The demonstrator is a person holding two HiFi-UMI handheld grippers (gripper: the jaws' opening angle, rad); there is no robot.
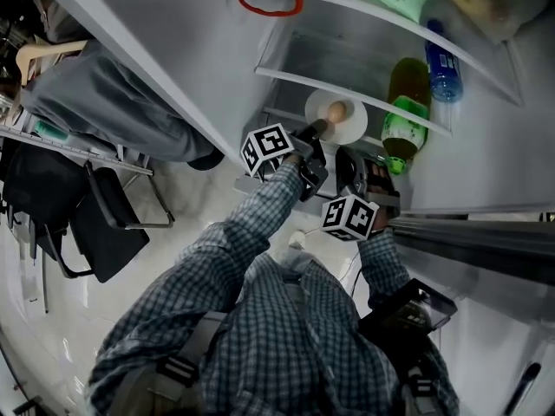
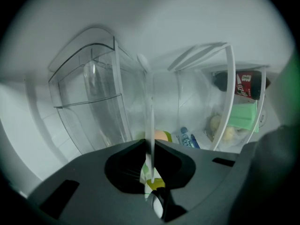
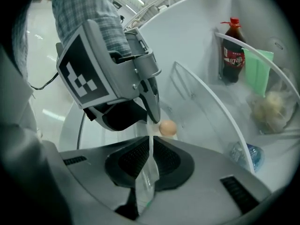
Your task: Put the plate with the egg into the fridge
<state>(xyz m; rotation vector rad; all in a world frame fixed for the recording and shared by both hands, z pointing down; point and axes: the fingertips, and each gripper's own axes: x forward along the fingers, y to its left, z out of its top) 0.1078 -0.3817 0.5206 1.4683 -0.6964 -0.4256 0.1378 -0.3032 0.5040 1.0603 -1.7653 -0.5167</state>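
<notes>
1. Head view: both grippers are extended into the open fridge [image 1: 486, 163], where the plate [image 1: 351, 128] with the egg [image 1: 336, 111] is held at the front edge of a middle shelf [image 1: 286, 78], just beside a green bottle [image 1: 404, 121].
2. The left gripper [image 1: 317, 130] is clamped on the plate's rim. In the left gripper view the rim is seen edge-on between the jaws, with the egg just beyond.
3. The right gripper [image 1: 354, 165] is closed as well. A thin pale edge is pinched between its jaws, judged to be the same plate's rim, near the left gripper's hold.
4. The step in hand is judged to be the placing. The plate is inside the fridge, but whether it is resting on a shelf cannot be told.
5. For the next move, the plate must be kept level so the egg is not rolled off. It must be set fully onto the shelf and only then released.
</notes>
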